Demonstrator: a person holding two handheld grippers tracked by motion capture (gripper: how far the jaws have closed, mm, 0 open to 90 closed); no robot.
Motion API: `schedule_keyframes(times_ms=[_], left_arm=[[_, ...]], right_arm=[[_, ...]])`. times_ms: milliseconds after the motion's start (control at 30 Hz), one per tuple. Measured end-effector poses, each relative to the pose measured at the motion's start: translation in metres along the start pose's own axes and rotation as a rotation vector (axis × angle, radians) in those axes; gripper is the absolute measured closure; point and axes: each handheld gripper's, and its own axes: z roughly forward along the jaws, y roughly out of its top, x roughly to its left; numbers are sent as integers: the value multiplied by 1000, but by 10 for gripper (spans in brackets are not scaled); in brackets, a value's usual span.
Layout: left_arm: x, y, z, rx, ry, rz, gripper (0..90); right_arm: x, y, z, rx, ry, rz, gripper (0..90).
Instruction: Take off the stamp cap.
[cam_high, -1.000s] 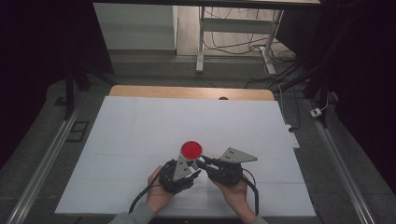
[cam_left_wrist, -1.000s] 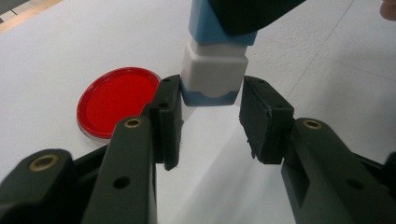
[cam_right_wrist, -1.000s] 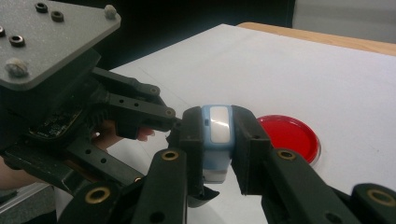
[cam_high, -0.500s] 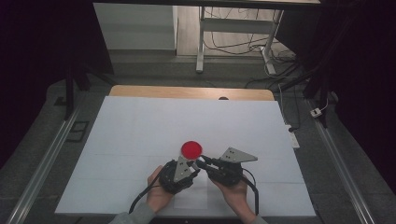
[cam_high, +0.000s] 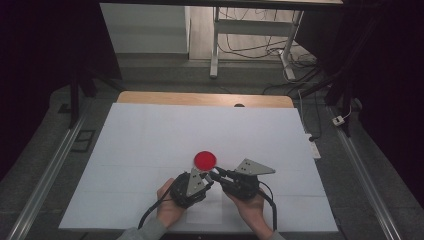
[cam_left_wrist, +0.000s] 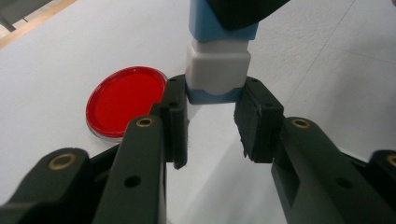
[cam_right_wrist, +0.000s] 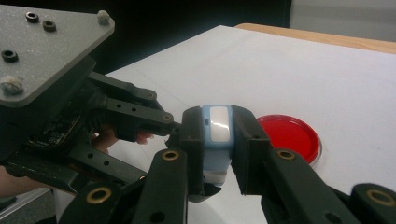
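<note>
A small blue-and-white block (cam_right_wrist: 217, 123) hangs just above the table, held from both sides. My right gripper (cam_right_wrist: 217, 140) is shut on its blue body. My left gripper (cam_left_wrist: 212, 100) meets it from the opposite side. Its jaws have just been closing, and their pads now press on the block's (cam_left_wrist: 217, 65) blue end below the white section. In the high view my left gripper (cam_high: 210, 176) and right gripper (cam_high: 217, 176) meet tip to tip near the table's front. A flat red round disc (cam_high: 205, 159) lies on the white sheet just beyond them.
The white sheet (cam_high: 200, 125) covers the table, with a wooden edge (cam_high: 205, 99) at the far side. Metal rails (cam_high: 50, 170) run along both sides. A table frame and cables (cam_high: 250, 45) stand on the floor beyond.
</note>
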Motion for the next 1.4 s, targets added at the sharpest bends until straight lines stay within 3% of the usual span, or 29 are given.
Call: schedule_keyframes(times_ms=[333, 1167, 1400], left_arm=[[0, -1, 0, 1, -2, -5, 658], [-3, -2, 1, 15, 40, 69, 662], [-1, -3, 2, 9, 10, 24, 662]], right_arm=[[2, -2, 0, -8, -15, -3, 757], [1, -2, 1, 8, -15, 2, 758], [5, -3, 2, 6, -32, -20, 758]])
